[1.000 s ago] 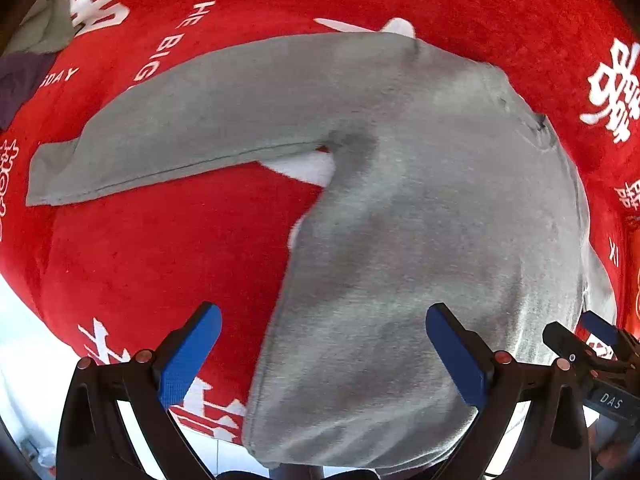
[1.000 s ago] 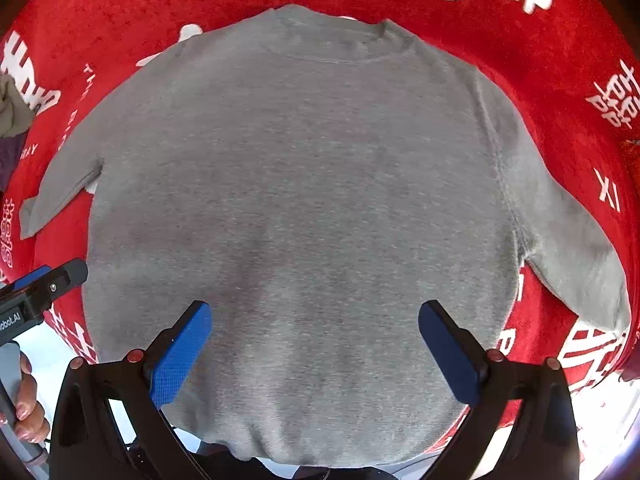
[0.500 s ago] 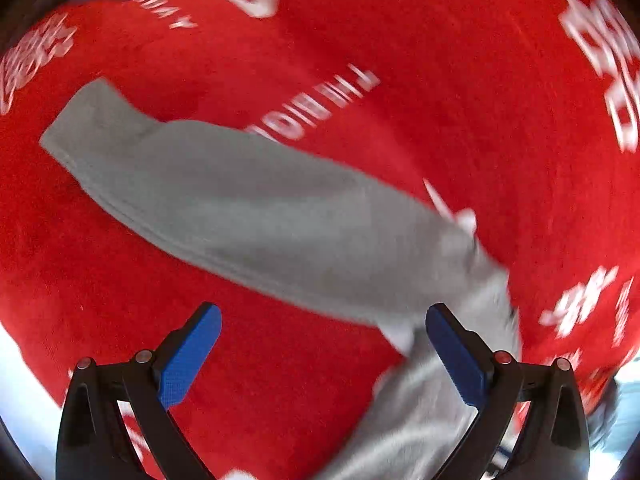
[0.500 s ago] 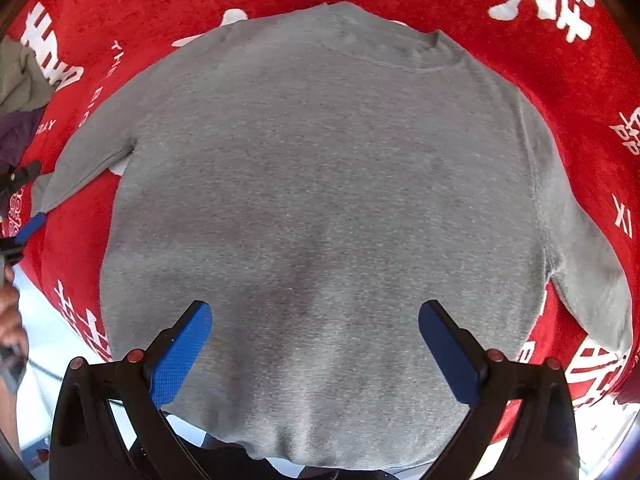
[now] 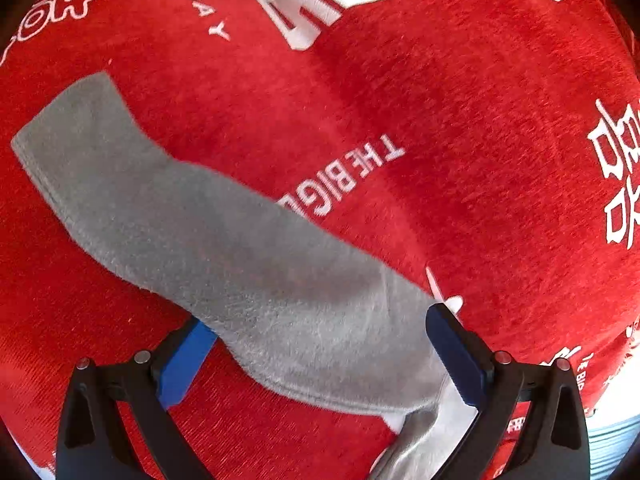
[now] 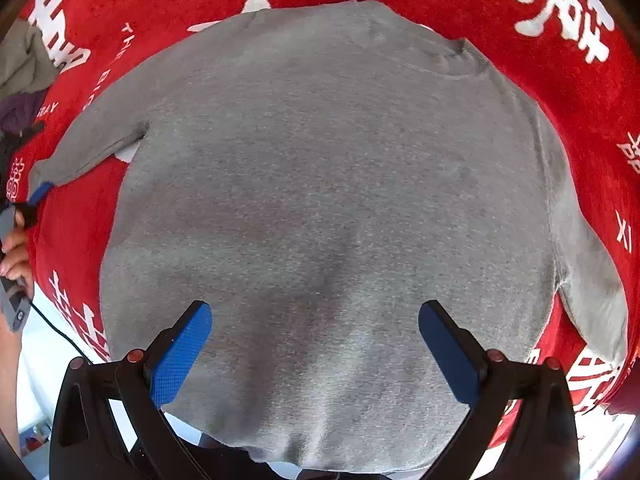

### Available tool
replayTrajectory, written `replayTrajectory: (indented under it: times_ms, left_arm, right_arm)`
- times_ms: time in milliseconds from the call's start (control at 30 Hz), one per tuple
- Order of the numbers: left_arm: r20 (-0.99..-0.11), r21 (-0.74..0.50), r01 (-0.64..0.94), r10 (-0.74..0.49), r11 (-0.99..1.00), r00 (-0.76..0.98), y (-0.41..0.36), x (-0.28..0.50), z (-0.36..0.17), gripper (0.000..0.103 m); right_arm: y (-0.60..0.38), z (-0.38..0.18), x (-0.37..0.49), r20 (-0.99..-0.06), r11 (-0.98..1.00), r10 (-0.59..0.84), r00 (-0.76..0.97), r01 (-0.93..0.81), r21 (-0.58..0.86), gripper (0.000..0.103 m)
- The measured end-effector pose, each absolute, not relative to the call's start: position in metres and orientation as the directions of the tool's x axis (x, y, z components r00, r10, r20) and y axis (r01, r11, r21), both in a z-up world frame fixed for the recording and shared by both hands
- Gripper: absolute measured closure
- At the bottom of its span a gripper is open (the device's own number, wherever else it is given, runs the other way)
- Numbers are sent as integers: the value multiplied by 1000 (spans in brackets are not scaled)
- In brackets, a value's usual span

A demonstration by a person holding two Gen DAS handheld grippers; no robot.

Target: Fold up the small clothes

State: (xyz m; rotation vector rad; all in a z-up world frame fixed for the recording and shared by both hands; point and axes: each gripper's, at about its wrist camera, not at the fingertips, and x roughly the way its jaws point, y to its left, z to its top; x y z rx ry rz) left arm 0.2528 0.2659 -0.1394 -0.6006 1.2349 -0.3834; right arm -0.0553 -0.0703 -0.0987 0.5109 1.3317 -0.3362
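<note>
The grey sweater [image 6: 328, 200] is spread flat on the red blanket [image 5: 460, 140]. Its sleeve [image 5: 208, 240] lies between the wide-open left gripper [image 5: 320, 356] fingers. The right gripper [image 6: 316, 352] is spread open too, over the hem. The sleeve should be pinched near its edge and laid smoothly over the body.

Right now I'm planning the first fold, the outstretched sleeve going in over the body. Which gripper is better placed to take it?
Left. The left gripper is open astride the sleeve; the right gripper hangs open over the sweater hem.
</note>
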Motion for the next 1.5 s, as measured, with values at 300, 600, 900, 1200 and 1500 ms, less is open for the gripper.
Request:
replayTrajectory:
  times_ms: [300, 600, 900, 1200, 1500]
  left_arm:
    - [-914, -293, -21, -274, 956, 301, 242, 259, -137, 83]
    - [-822, -171, 278, -292, 945, 490, 162, 215, -40, 90]
    - [-752, -134, 721, -544, 680, 373, -29, 95, 4, 90]
    - [-912, -32, 837, -359, 546, 199, -121, 17, -85, 89]
    - [-891, 66, 784, -317, 617, 324, -56, 35, -38, 20]
  right_arm:
    - [-51, -103, -34, -968, 843, 89, 235, 500, 198, 0]
    - [-67, -101, -51, -949, 797, 110, 296, 544, 262, 0]
    - [-124, -102, -109, -931, 686, 79, 356, 658, 310, 0]
    - [-180, -133, -173, -938, 543, 51, 342, 779, 314, 0]
    - [-196, -95, -139, -916, 647, -56, 396, 713, 269, 0]
